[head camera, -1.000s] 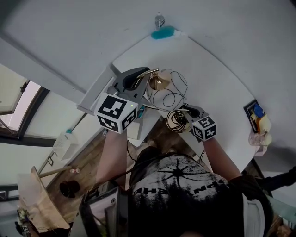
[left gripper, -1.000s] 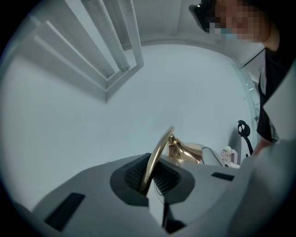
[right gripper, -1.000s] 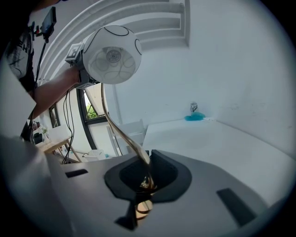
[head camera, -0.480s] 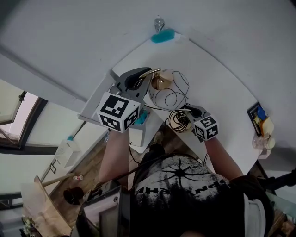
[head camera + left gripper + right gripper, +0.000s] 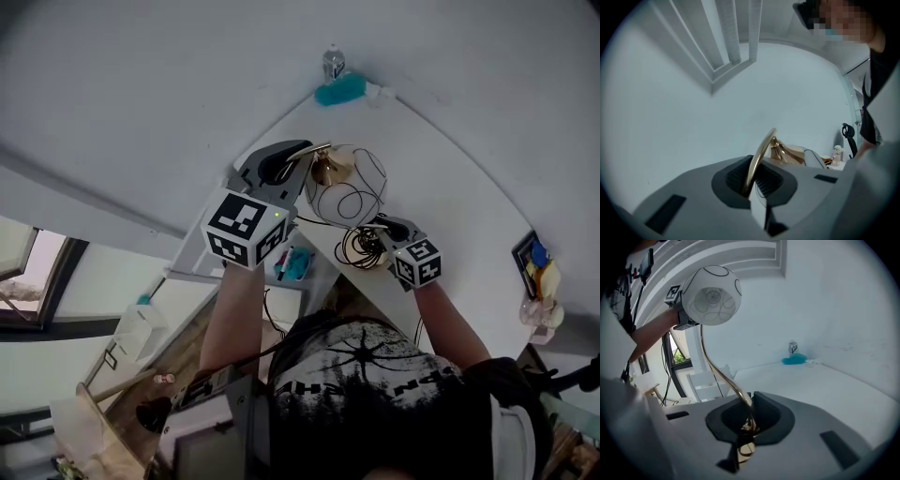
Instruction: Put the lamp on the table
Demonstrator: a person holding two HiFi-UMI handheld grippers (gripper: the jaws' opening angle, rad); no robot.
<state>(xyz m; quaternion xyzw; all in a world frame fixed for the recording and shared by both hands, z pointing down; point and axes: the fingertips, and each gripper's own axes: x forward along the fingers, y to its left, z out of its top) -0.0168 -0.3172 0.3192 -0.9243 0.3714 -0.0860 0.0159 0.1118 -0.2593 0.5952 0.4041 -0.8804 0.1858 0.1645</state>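
The lamp hangs over the white table, carried between both grippers. Its white globe shade, traced with black wire lines, sits between them in the head view and at the upper left in the right gripper view. My left gripper is shut on the curved brass arm right by the brass socket. My right gripper is shut on the lower end of the brass stem, beside the coiled black cord.
A teal cloth and a small bottle lie at the table's far corner by the wall. A white slatted chair stands left of the table. A dark frame with small items sits at the table's right end.
Both grippers have carried the lamp further over the table, toward the far corner with the teal cloth. Both grips are unchanged.
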